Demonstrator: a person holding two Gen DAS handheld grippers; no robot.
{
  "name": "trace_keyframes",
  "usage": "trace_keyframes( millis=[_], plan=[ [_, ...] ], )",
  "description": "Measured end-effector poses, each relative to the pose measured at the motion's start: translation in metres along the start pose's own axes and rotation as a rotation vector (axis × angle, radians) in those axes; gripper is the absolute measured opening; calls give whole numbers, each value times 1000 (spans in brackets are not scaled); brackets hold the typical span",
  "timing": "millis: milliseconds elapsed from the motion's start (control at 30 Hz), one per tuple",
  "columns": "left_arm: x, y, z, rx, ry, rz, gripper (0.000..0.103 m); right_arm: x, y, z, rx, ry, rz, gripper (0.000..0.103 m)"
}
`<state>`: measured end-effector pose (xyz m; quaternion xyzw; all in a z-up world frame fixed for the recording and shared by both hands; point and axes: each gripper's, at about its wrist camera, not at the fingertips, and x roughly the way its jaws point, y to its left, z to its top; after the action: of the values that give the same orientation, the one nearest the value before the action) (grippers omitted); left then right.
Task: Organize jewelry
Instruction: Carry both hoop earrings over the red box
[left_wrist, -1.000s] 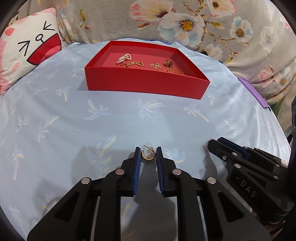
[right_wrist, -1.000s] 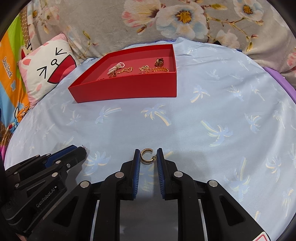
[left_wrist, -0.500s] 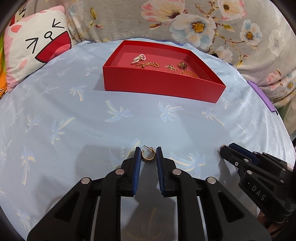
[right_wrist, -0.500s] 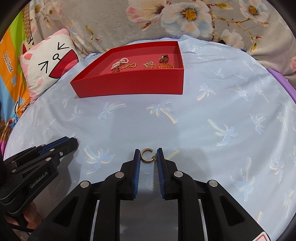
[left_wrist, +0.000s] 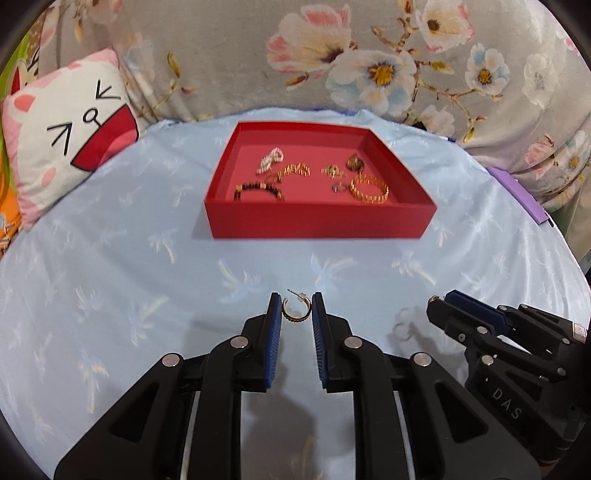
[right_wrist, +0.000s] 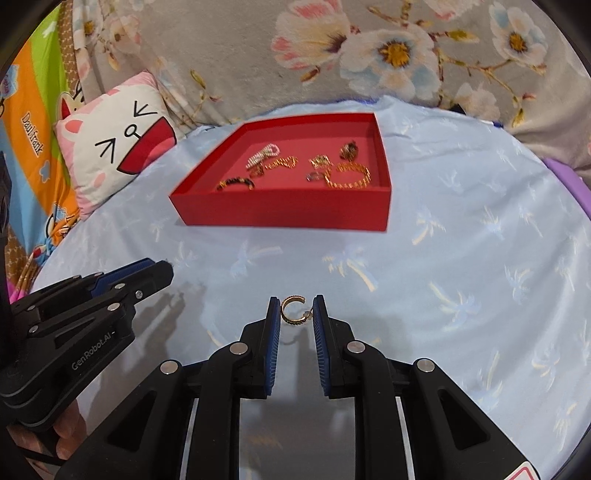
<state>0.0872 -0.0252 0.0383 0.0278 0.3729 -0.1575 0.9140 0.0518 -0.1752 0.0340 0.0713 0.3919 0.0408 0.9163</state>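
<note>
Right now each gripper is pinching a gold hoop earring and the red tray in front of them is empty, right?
Not quite. The red tray is not empty: the left wrist view shows bracelets and other jewelry lying in it. The rest is right: the left gripper and the right gripper each pinch a gold hoop earring.

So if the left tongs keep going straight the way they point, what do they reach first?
Probably the near wall of the red tray; bare blue cloth lies between. The left tongs hold a gold hoop earring above it, though height is unclear.
</note>
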Motion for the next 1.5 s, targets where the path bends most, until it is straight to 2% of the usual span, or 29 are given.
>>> trace_keyframes(
  millis=[267,433,600,800,1167,1500],
  plan=[
    [-3,2,48,9,-87,9,16,3,-6,49,7,-40,39,17],
    [1,3,82,-1,-134,-24,16,8,-12,79,16,-74,45,17],
    [16,0,115,-13,-165,-27,16,20,-14,113,21,-111,45,17],
    [48,-2,142,-32,-160,-22,16,46,-13,142,18,-119,30,17],
    [108,14,147,-59,-79,-8,16,101,-15,155,16,-70,17,17],
    [137,21,140,-67,-23,4,16,125,-17,155,23,-48,1,17]
  ],
)
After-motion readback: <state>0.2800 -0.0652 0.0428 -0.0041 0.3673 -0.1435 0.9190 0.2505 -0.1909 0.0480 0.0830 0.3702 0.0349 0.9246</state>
